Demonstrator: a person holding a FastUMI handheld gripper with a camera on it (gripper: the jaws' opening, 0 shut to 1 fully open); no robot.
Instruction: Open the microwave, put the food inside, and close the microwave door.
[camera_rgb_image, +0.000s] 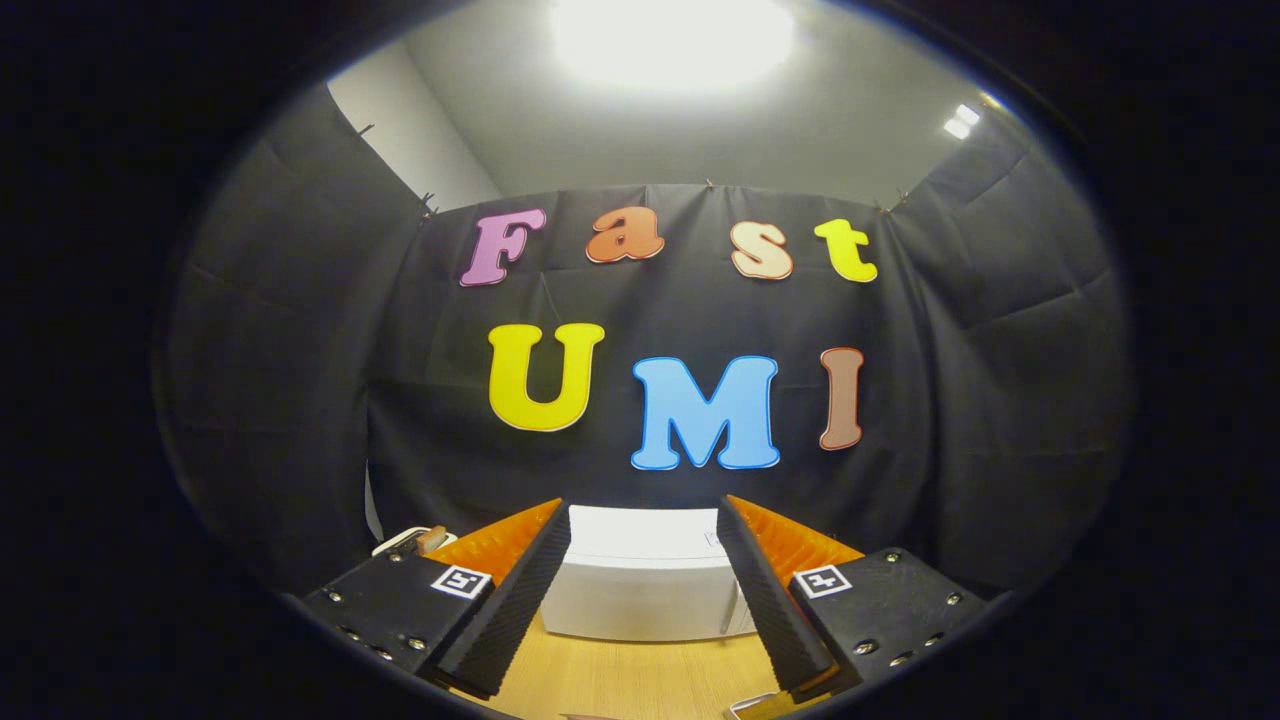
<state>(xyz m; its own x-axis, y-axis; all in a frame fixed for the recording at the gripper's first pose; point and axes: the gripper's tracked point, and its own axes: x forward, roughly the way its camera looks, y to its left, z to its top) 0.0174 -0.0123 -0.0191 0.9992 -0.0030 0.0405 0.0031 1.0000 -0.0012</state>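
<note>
I held the gripper (643, 600) level and high, its two ridged black fingers (520, 600) spread wide with nothing between them. Orange backing showed behind each pad, and a square marker sat on each finger base.

Just ahead, framed in the gap between the fingers, stood the white microwave (640, 585) on the wooden counter (630, 680). I saw its top and upper front face, and it was well short of contact. I judged the door shut, since the front read as one flat white panel, but I could not pick out a handle or seam.

Step in hand, as I judged it: the approach, before the door is opened. The next move calls for dropping the gripper, finding the door's edge or handle, and hooking or pinching it to swing the door out.

Hard to make out: a pale object with a brownish piece (420, 540) beyond the left finger, possibly the food on a plate, though I could not confirm it. A small bright metallic-looking thing (760, 706) below the right finger was cut off and unidentifiable. The microwave's sides lay hidden behind both fingers.
</note>
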